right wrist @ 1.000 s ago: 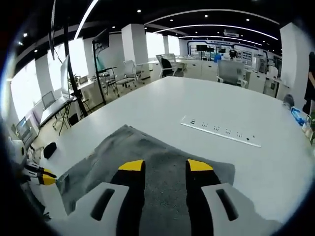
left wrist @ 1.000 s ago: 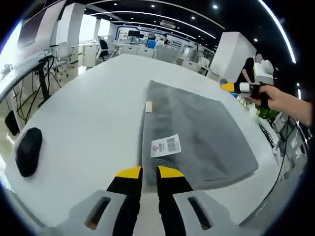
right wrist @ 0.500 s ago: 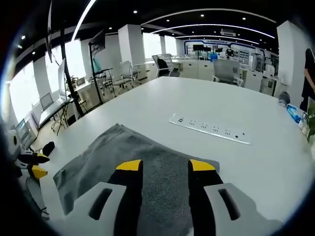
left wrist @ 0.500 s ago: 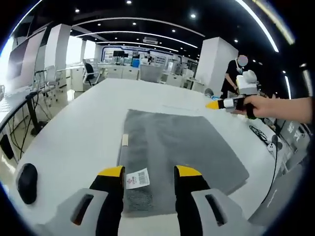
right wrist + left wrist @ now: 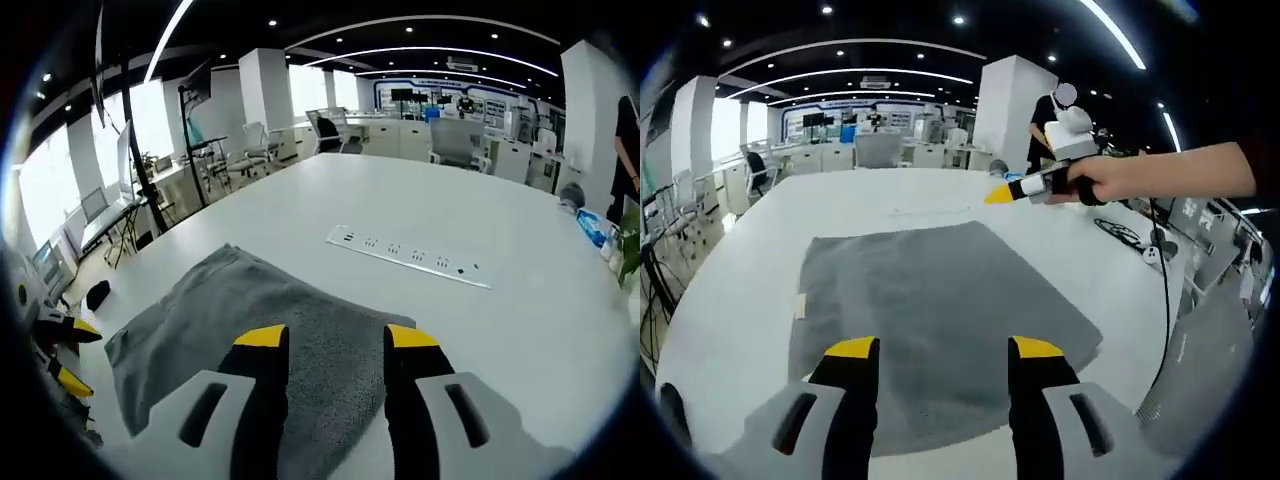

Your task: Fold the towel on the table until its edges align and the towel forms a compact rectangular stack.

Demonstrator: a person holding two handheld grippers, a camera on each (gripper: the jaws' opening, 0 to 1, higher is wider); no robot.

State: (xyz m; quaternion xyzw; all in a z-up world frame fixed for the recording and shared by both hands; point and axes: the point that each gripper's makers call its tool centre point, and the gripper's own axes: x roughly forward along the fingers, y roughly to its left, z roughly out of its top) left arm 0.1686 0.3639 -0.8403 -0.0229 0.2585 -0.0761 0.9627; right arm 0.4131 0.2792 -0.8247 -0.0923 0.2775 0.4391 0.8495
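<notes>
While the left gripper (image 5: 936, 348) has spread its jaws wider over the near towel (image 5: 930, 320) edge, the right gripper (image 5: 337, 338) hovers open; grasping looks imminent.

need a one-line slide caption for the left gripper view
Left gripper open above the near edge of a grey towel lying flat on a white table, with the hand-held right gripper hovering beyond its far corner.

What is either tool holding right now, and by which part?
Nothing. Both the left tool and right tool are open above the flat grey towel.
</notes>
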